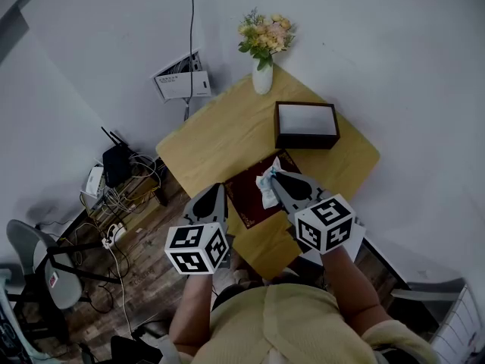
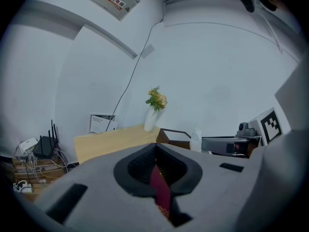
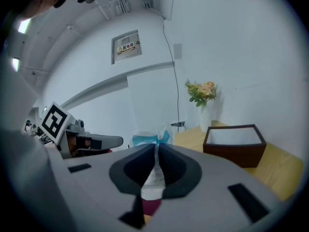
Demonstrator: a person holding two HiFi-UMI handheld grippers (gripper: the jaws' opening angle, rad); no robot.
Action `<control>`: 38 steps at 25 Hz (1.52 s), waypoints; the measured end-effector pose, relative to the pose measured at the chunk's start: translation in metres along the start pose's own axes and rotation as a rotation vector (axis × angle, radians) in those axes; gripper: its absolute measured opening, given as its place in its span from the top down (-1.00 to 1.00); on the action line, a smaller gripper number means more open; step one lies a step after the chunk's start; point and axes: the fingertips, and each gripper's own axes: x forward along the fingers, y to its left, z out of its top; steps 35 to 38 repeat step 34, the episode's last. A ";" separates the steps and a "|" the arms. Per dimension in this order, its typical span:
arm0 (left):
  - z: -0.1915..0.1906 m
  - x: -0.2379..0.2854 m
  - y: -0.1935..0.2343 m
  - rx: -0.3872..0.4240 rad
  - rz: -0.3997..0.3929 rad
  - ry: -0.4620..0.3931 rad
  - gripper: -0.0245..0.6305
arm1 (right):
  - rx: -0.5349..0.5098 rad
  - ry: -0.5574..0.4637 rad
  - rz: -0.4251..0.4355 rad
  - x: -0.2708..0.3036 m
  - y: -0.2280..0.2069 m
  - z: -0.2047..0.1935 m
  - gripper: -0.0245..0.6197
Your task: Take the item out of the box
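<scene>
Packet: white and blue, out of the box, over the red lid.
Right gripper: fingers clamped on the packet.
Left gripper: fingers clamped on the red lid's edge.
Box: open, on the worktop.

Wooden table w/ flower vase at far corner, dark box nr right edge, dark red lid at near edge.

Bench: pale yellow wood grain. Box: dark brown walls, white inside. Cover: dark red, faint gold markings. Packet: white and light blue. Vase: white; flowers — peach, yellow, green leaves. Left gripper and right gripper — grey bodies, black fingers, black-and-white square-marker cubes.
</scene>
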 end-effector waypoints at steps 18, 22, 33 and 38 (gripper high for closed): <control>-0.012 0.004 0.002 0.013 0.012 0.025 0.88 | 0.037 0.008 0.016 0.005 0.003 -0.012 0.79; -0.013 0.003 0.002 0.001 0.009 0.031 0.88 | 0.040 0.010 0.018 0.005 0.005 -0.012 0.79; -0.014 0.005 -0.005 0.008 -0.005 0.037 0.88 | 0.051 0.017 0.022 0.003 0.003 -0.014 0.79; -0.014 0.006 -0.006 0.004 -0.008 0.037 0.88 | 0.051 0.018 0.023 0.002 0.003 -0.014 0.79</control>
